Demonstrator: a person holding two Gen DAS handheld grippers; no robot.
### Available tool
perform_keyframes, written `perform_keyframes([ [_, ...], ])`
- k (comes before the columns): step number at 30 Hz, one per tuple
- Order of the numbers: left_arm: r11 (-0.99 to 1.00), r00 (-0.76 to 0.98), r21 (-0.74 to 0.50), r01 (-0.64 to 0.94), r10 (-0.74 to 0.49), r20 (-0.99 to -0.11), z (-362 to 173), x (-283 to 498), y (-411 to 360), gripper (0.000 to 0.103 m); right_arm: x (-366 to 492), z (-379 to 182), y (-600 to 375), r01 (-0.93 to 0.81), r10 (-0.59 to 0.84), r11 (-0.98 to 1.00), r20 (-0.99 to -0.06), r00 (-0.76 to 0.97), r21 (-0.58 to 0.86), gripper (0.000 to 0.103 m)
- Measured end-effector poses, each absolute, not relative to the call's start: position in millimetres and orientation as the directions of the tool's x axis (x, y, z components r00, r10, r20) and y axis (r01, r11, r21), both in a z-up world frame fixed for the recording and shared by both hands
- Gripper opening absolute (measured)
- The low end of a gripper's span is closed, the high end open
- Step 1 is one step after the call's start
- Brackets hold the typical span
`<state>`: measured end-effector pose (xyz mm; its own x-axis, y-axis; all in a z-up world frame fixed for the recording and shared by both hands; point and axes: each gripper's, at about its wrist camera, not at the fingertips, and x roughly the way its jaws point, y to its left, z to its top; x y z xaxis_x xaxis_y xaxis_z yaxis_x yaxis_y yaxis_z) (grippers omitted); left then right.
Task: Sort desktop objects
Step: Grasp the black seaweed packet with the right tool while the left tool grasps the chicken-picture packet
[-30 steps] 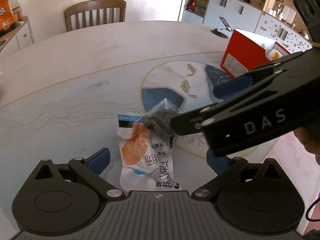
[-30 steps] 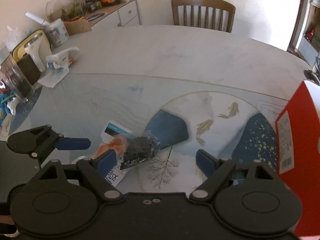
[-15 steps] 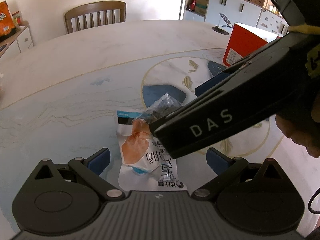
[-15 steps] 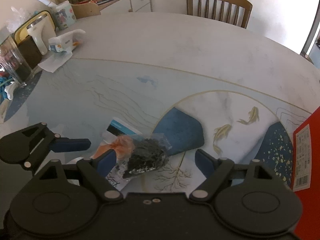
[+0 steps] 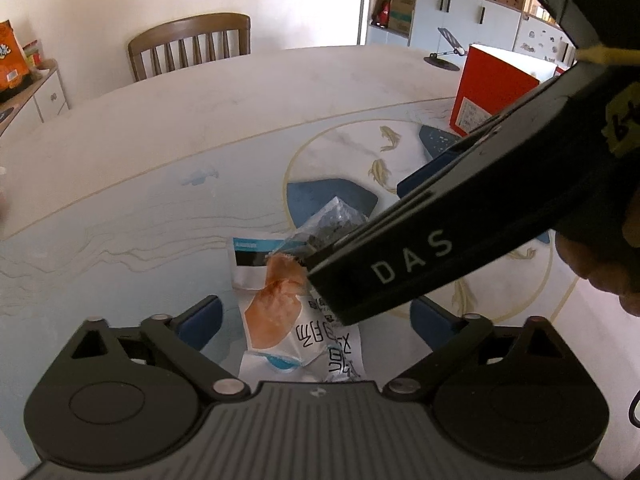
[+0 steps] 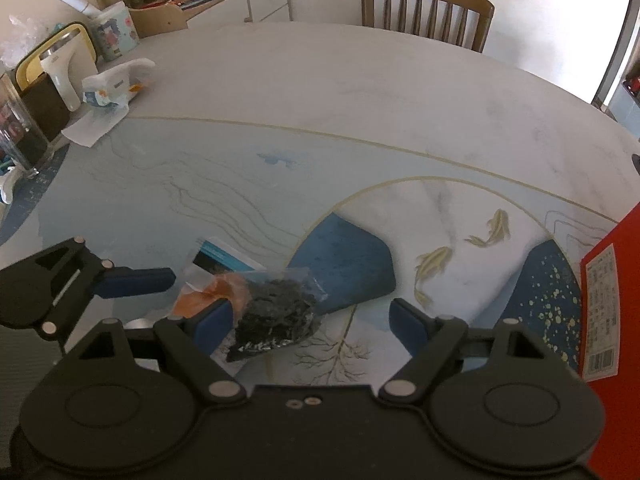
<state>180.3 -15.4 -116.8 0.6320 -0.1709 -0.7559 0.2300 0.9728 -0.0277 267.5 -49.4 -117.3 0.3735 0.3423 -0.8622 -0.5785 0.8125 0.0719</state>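
A white snack packet with an orange picture (image 5: 280, 312) lies flat on the table between the open fingers of my left gripper (image 5: 316, 318). A clear bag of dark bits (image 6: 276, 316) lies partly on top of it; it also shows in the left wrist view (image 5: 328, 224). My right gripper (image 6: 310, 320) is open and hovers over the bag, with its left finger (image 6: 214, 320) beside the bag. The right gripper's black body crosses the left wrist view and hides part of both packets.
A red box (image 5: 492, 88) stands at the table's right; its side shows in the right wrist view (image 6: 608, 304). A cup, a jar and crumpled wrappers (image 6: 108, 88) sit at the far left edge. A wooden chair (image 6: 428, 12) stands behind the table.
My right gripper has moved left and closer over the dark bag, covering more of the left wrist view. The packets have not moved. Both grippers stay open.
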Motion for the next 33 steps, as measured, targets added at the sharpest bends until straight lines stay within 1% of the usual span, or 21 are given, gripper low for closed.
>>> perform_keyframes([
  [2,0.972,0.627,-0.026,0.233,-0.17,-0.761,-119,181,-17,0.088,268,-118,-50,-0.575,0.339,0.815,-0.863,0.374,0.071,0.084],
  [6,0.973,0.637,-0.008,0.232,-0.158,-0.755,-120,179,-18,0.084,269,-119,-51,-0.568,0.338,0.82,-0.864,0.374,0.075,0.083],
  [8,0.973,0.643,0.009,0.232,-0.146,-0.752,-120,178,-18,0.079,269,-120,-51,-0.566,0.337,0.821,-0.864,0.376,0.074,0.083],
  [12,0.971,0.657,0.017,0.237,-0.147,-0.739,-120,177,-15,0.073,270,-121,-51,-0.561,0.339,0.824,-0.863,0.373,0.081,0.082],
  [15,0.971,0.67,0.018,0.237,-0.15,-0.728,-120,176,-12,0.065,272,-121,-55,-0.553,0.337,0.829,-0.864,0.375,0.082,0.082],
  [18,0.969,0.673,0.016,0.245,-0.158,-0.723,-120,177,-10,0.064,273,-121,-60,-0.541,0.331,0.837,-0.864,0.379,0.083,0.08],
  [19,0.969,0.674,0.014,0.245,-0.16,-0.721,-120,177,-9,0.064,274,-121,-61,-0.537,0.329,0.839,-0.865,0.38,0.083,0.077],
  [20,0.969,0.675,0.013,0.246,-0.162,-0.72,-120,177,-10,0.064,274,-122,-62,-0.536,0.328,0.84,-0.866,0.377,0.085,0.057],
  [21,0.969,0.675,0.013,0.248,-0.163,-0.72,-120,177,-9,0.063,274,-123,-63,-0.535,0.327,0.841,-0.868,0.373,0.087,0.043],
  [33,0.969,0.668,-0.028,0.244,-0.189,-0.72,-119,178,-3,0.062,270,-122,-72,-0.515,0.299,0.854,-0.876,0.378,0.069,0.038],
])
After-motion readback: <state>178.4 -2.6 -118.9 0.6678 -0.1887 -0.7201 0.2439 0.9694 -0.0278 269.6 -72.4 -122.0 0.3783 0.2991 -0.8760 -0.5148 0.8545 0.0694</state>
